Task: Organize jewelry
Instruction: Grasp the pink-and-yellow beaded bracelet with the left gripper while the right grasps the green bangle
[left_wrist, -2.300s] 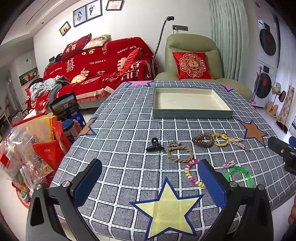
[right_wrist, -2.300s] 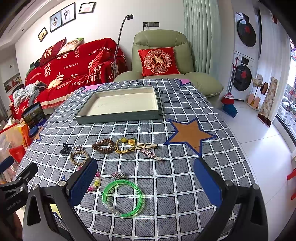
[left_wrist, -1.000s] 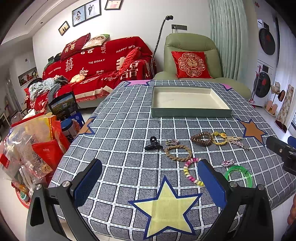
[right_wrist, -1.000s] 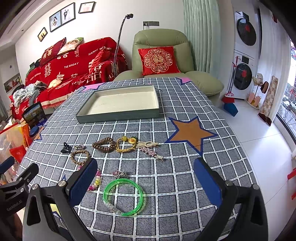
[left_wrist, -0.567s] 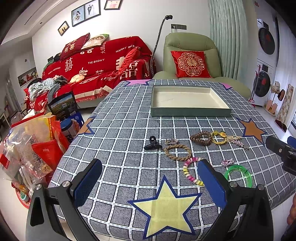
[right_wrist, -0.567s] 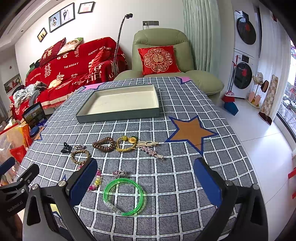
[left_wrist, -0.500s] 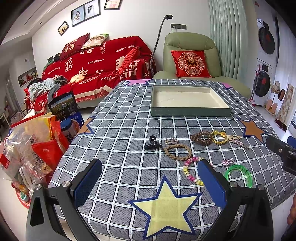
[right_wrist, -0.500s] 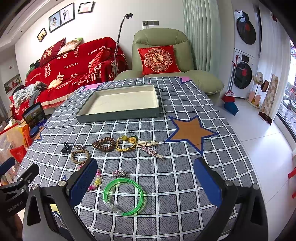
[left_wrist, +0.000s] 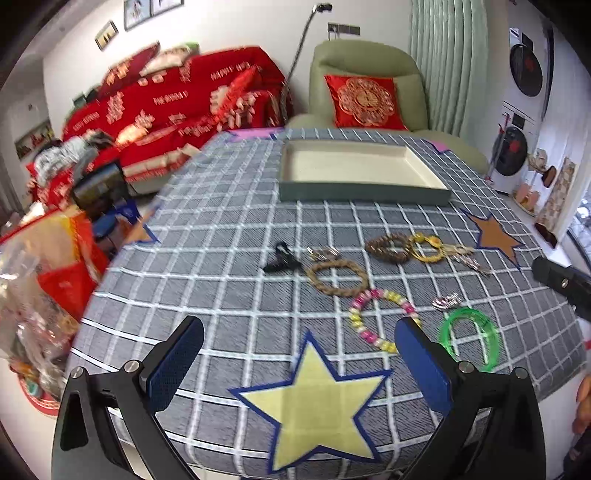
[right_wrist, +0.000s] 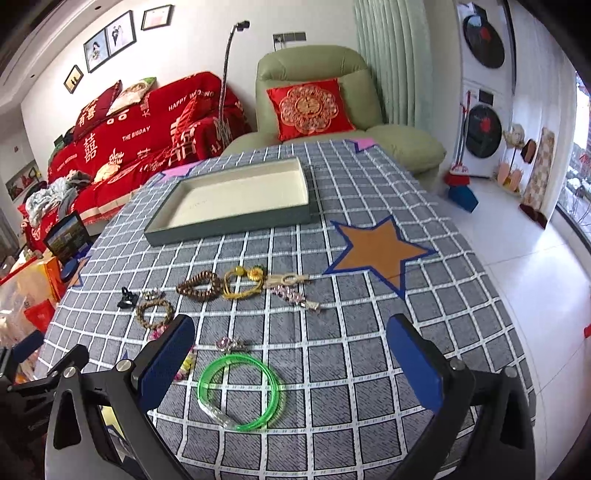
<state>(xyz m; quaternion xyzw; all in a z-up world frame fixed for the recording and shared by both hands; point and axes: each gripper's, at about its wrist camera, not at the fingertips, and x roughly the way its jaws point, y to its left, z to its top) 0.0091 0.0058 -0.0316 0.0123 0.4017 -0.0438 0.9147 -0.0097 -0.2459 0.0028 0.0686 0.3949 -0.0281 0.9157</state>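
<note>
Jewelry lies in a loose row on the checked tablecloth. A green bangle (right_wrist: 239, 390) sits nearest my right gripper (right_wrist: 291, 356), which is open and empty just above it. A pink-yellow bead bracelet (left_wrist: 373, 319) lies in front of my left gripper (left_wrist: 301, 349), also open and empty. Farther out are a braided tan bracelet (left_wrist: 338, 277), a brown bead bracelet (left_wrist: 388, 248), a yellow cord piece (left_wrist: 428, 248), a black claw clip (left_wrist: 281, 258) and small silver hair clips (left_wrist: 447, 301). The shallow green tray (left_wrist: 364, 194) with a cream inside stands empty at the far side.
A green armchair (right_wrist: 332, 110) with a red cushion stands behind the table. A red-covered sofa (right_wrist: 140, 129) is at the back left. Bags and boxes (left_wrist: 44, 280) crowd the floor left of the table. Stacked washing machines (right_wrist: 484, 110) are on the right.
Both grippers have moved forward over the table and tilted; the left one blurs from the motion and now sits closer to the bead bracelet. The jewelry has not moved.
</note>
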